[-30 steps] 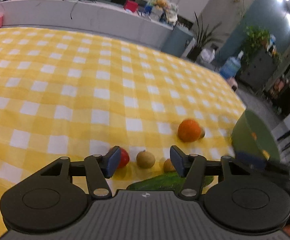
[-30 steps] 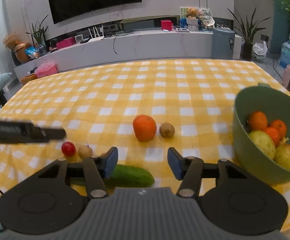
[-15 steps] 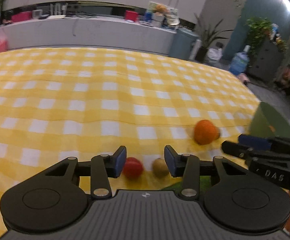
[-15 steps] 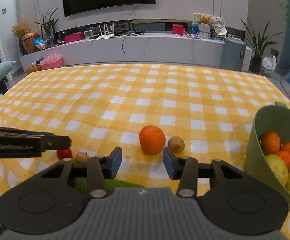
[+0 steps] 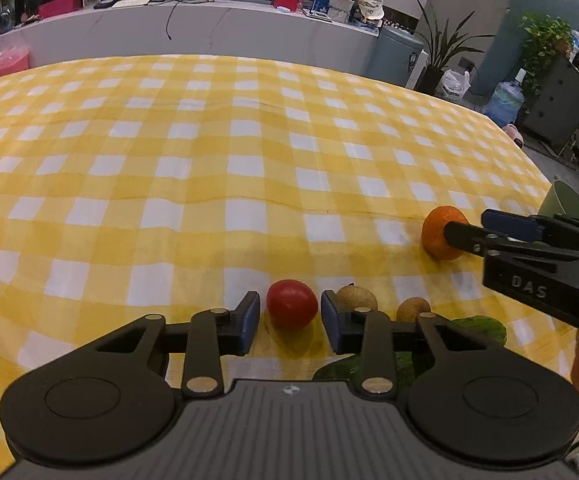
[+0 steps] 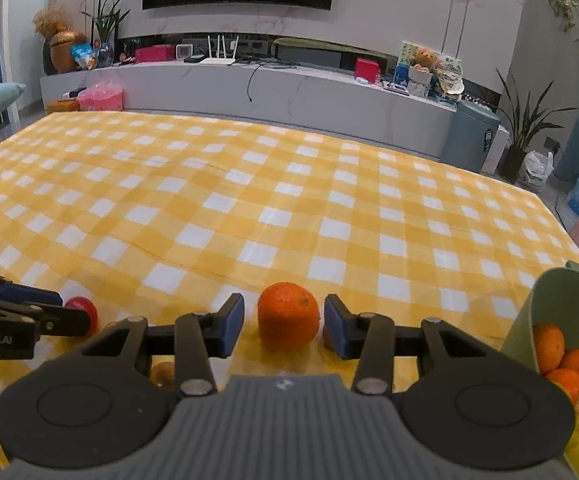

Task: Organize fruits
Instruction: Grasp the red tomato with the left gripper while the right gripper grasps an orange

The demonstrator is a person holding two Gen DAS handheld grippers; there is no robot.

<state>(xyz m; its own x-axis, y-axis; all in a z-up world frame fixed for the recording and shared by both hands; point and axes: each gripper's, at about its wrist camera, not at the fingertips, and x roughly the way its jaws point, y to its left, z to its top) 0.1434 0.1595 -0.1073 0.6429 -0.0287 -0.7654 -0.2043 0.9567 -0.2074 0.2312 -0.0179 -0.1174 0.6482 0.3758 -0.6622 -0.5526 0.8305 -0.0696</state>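
On the checked cloth (image 5: 209, 168), a glossy round red fruit (image 5: 292, 303) rests beside a dimpled orange (image 6: 288, 316).

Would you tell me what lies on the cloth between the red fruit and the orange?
In the left wrist view, two small brown fruits lie between the red fruit and the orange; beyond them is bare checked cloth.

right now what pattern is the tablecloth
Yellow and white check, gingham style, on the tablecloth. The right wrist view shows it best.
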